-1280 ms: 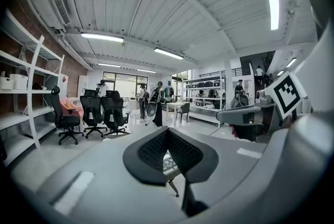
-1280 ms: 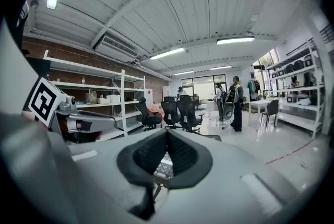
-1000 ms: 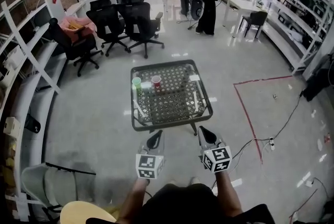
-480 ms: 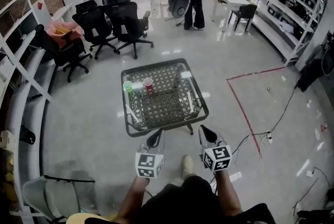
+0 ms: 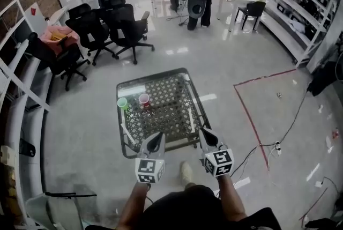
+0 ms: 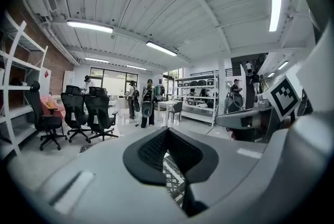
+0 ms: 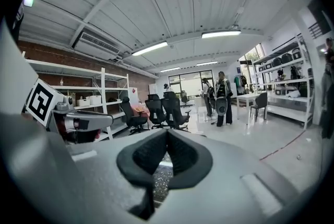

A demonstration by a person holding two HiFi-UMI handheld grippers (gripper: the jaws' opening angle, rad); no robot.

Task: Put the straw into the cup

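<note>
**Shut, empty, close to the table**

Shut tight on nothing at left gripper and right gripper alike. Just ahead of both tips, a mesh table. On it, left of left jaws, one pale stick; just ahead of right jaws, a second stick; probably straws, too thin to be sure. Beyond, green cup beside red cup. Likely light, hollow, easily crushed and rolling: pinch gently near middle.

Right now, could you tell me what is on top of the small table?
The table holds a green cup and a red cup, together, far left. Two pale sticks lie along its sides. The left gripper and right gripper cover its near edge.
</note>
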